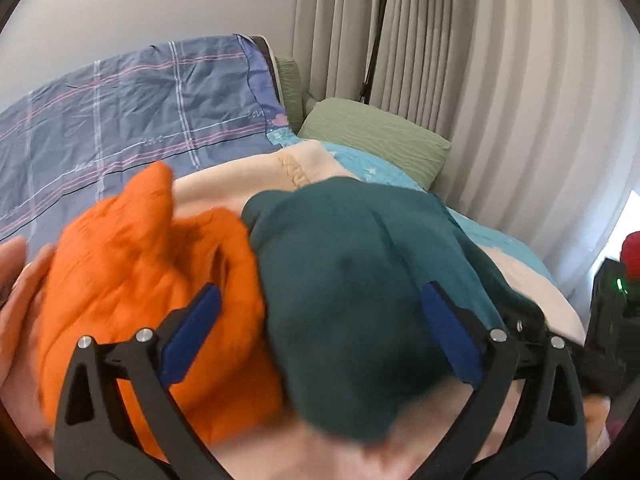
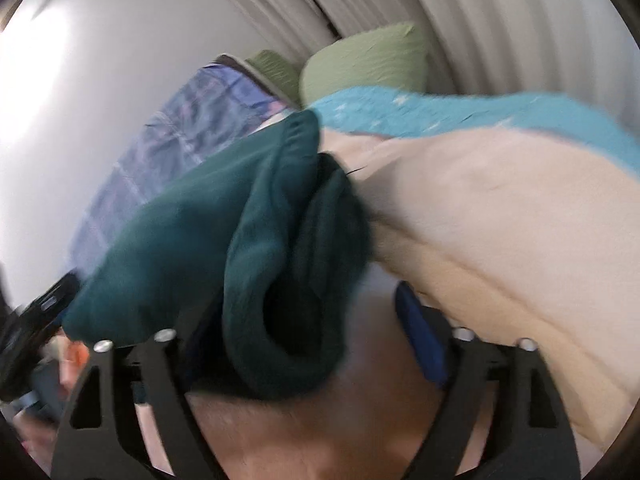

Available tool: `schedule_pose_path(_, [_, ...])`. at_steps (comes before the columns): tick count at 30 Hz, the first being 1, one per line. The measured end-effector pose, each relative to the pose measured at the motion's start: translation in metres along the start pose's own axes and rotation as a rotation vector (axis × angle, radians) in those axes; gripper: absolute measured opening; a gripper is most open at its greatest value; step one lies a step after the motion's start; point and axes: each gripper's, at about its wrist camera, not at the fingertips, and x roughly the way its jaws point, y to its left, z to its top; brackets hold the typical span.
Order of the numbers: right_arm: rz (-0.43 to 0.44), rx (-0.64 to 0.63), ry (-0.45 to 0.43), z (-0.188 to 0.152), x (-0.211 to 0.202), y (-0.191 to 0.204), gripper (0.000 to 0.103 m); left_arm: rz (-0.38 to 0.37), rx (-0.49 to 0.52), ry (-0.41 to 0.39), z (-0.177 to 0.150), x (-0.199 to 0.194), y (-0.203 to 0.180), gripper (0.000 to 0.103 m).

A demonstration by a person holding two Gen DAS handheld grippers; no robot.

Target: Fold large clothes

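Dark green garment (image 1: 360, 280) is bunched into a thick, soft lump on the near part of the bed (image 1: 248, 184), over the cream blanket (image 2: 500, 220); fabric looks fleecy, one edge rolled into a fat tube in the right wrist view, nothing flat or squared. Orange garment (image 1: 132, 264) lies crumpled just left of it, the two touching along one edge, quilted-looking surface, heavily creased. Both views are motion-blurred, so fine folds can't be read. Left gripper (image 1: 320, 332): jaws spread wide, blue pads clear of the cloth on both sides, straddling the seam between orange and green; pads not pressing on anything. Right gripper (image 2: 304, 320): jaws also wide, the rolled green edge sits between them and covers the left pad, the right pad stands free of fabric; no grip visible. A bare hand (image 1: 16, 280) shows at the left edge beside the orange lump. Far side: blue plaid duvet (image 1: 132, 108) on the left, green pillow (image 1: 380, 136) against the curtain (image 1: 500, 80), turquoise blanket edge (image 2: 400, 112) beyond the cream.
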Motion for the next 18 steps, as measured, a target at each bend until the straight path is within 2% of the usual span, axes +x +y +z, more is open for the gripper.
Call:
schedule_pose_path(4, [-0.033, -0.106, -0.068, -0.027, -0.074, 0.022, 0.085, -0.005, 0.07, -0.017, -0.03, -0.064, -0.017, 0.101])
schedule_pose_path(7, [-0.065, -0.187, -0.152, -0.053, -0.131, 0.041, 0.085, -0.012, 0.091, -0.047, -0.051, -0.113, -0.032, 0.101])
schedule_pose_path(9, [-0.073, -0.219, -0.212, -0.072, -0.174, 0.052, 0.091, -0.023, 0.096, -0.086, -0.064, -0.146, -0.039, 0.101])
schedule_pose_path(11, [-0.084, -0.239, -0.259, -0.092, -0.209, 0.06, 0.091, -0.025, 0.106, -0.136, -0.076, -0.178, -0.046, 0.101])
schedule_pose_path(14, [-0.13, -0.266, -0.308, -0.119, -0.247, 0.069, 0.092, 0.067, 0.12, -0.232, -0.098, -0.234, -0.055, 0.101])
schedule_pose_path(16, [-0.143, -0.272, -0.311, -0.134, -0.266, 0.077, 0.092, 0.127, 0.12, -0.268, -0.108, -0.257, -0.056, 0.101])
schedule_pose_path(18, [-0.14, -0.268, -0.306, -0.147, -0.281, 0.084, 0.092, 0.154, 0.129, -0.288, -0.122, -0.281, -0.058, 0.101])
